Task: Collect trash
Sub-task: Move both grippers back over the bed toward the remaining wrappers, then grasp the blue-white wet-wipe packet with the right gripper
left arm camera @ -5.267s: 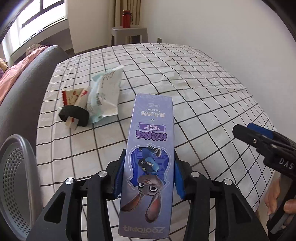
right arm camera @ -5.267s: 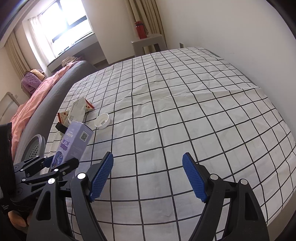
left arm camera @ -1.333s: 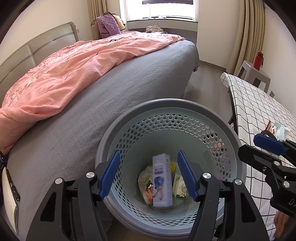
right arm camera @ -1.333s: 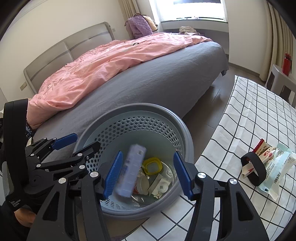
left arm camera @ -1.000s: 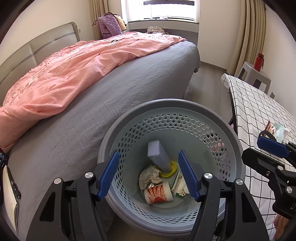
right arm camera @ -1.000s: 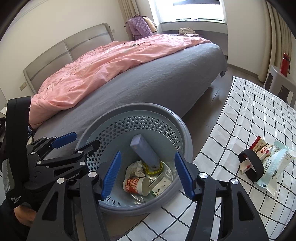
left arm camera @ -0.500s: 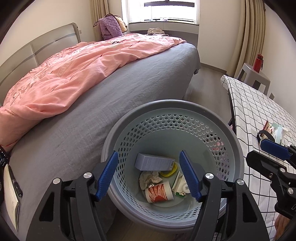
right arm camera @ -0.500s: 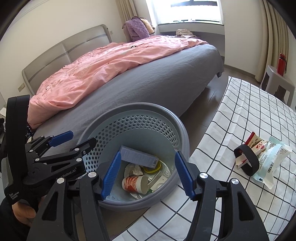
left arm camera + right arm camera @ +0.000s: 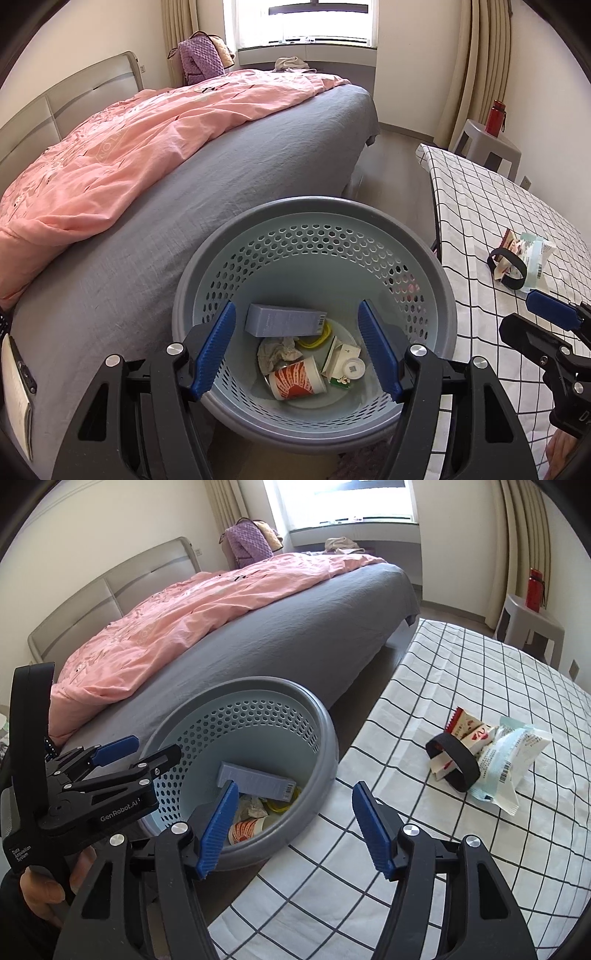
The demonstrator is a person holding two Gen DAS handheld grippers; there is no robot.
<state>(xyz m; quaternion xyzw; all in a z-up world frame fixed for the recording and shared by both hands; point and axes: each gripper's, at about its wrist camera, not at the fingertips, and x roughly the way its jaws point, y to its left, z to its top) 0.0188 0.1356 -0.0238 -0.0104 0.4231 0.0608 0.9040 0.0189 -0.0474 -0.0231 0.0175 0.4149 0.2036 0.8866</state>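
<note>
Left gripper: the black two-finger tongs with blue pads [image 9: 297, 349] hang above the bin with the jaws spread wide and nothing between them; a hand [image 9: 48, 882] grips the handle at the lower left of the right wrist view.
Right gripper: the matching black tongs with blue pads [image 9: 293, 827] sit over the gap where the bin meets the table; the jaws have just been opening and stand apart, with nothing held.
Bin: a round grey-blue plastic basket with a perforated wall [image 9: 314, 254] stands on the floor between the bed and the table, just beside the table edge.
Purple box: the long lilac cardboard carton [image 9: 286, 319] lies on its side inside the bin, on top of the other rubbish, barcode end toward the table.
Other rubbish in the bin: a red-and-white paper cup [image 9: 297, 380] on its side, a crumpled grey tissue [image 9: 277, 352], a yellow ring [image 9: 314, 336] and a small white-and-green carton [image 9: 343, 365].
Table: covered by a white cloth with a black grid [image 9: 443, 686].
Still on the table: a black band loop [image 9: 452, 762] around a red-and-white snack wrapper [image 9: 465, 727], touching a pale blue-and-white plastic packet [image 9: 509, 760]; all well apart from both grippers.
Bed: grey sheet [image 9: 221, 192] with a rumpled pink quilt [image 9: 129, 140] on it.
Far corner: a red bottle [image 9: 495, 116] on a grey stool [image 9: 487, 142].
</note>
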